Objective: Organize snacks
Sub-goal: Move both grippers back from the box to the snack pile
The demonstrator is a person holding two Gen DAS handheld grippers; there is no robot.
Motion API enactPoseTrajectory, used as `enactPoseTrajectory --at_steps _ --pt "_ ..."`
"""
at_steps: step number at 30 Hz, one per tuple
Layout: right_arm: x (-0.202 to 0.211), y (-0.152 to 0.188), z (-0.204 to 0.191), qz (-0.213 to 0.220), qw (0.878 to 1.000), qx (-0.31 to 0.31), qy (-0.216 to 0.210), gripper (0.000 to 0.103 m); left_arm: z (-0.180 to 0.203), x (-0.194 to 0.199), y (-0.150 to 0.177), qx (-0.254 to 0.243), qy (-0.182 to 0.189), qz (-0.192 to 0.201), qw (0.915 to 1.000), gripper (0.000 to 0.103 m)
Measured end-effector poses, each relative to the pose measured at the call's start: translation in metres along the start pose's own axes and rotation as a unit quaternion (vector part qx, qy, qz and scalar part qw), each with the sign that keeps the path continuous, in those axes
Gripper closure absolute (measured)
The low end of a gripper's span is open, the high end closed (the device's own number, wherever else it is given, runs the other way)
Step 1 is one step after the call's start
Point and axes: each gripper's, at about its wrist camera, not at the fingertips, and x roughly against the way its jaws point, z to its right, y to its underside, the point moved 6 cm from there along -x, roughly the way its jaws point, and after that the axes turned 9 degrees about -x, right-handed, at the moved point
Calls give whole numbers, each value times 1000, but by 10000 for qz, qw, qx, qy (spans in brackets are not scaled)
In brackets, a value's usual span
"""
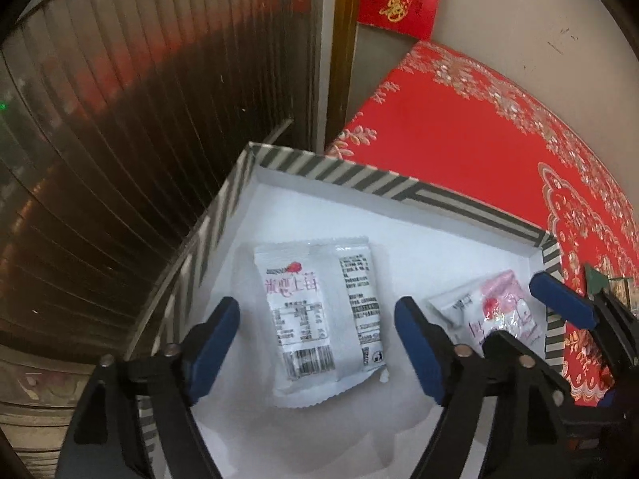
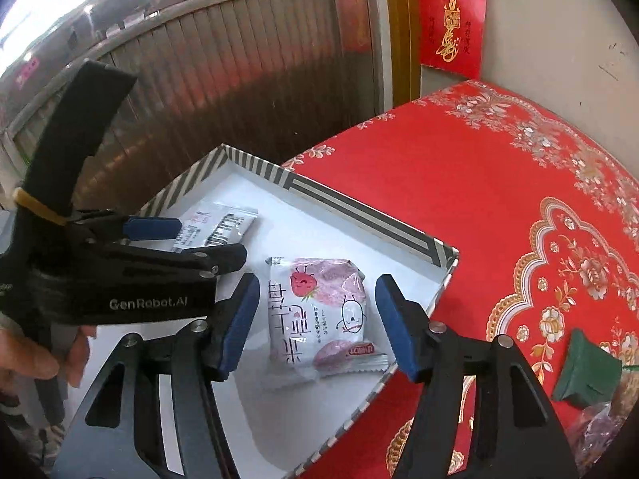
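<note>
A: Left wrist view: where does the left gripper (image 1: pixel 317 329) stand?
B: Over the striped box (image 1: pixel 471 209), jaws spread apart. A white snack packet (image 1: pixel 319 319) lies back-side up on the box floor between the blue pads, untouched.
A: And the right gripper (image 2: pixel 315 321)?
B: Also apart, inside the same box. A pink strawberry snack packet (image 2: pixel 325 315) lies between its fingers, clear of both. A red patterned tablecloth (image 2: pixel 499 207) spreads ahead and right of it.

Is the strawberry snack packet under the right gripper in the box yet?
In: the packet lies flat on the striped box's white floor, unpinched.
</note>
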Motion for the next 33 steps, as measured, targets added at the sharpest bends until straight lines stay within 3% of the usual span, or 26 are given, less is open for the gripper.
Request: enactPoseTrajectory --at_steps 3,9,14,25,29,33 --pt "8 1 -1 66 9999 -34 -149 33 -4 11 1 10 -91 120 9999 15" --pt "35 2 -10 383 9991 67 -159 33 0 41 2 -167 -307 490 9982 13" --pt "79 -6 -3 853 9963 -16 52 33 12 69 4 -226 -140 783 9966 12" --pt "208 -103 54 1957 9734 -462 1094 31 86 132 -5 -725 320 1381 9873 8" --pt "241 -95 66 2136 9676 -525 1239 31 116 141 -5 -911 441 1465 9840 6" --pt "261 -63 90 2072 9667 -669 1346 31 148 140 -2 -1080 608 1416 9821 6"
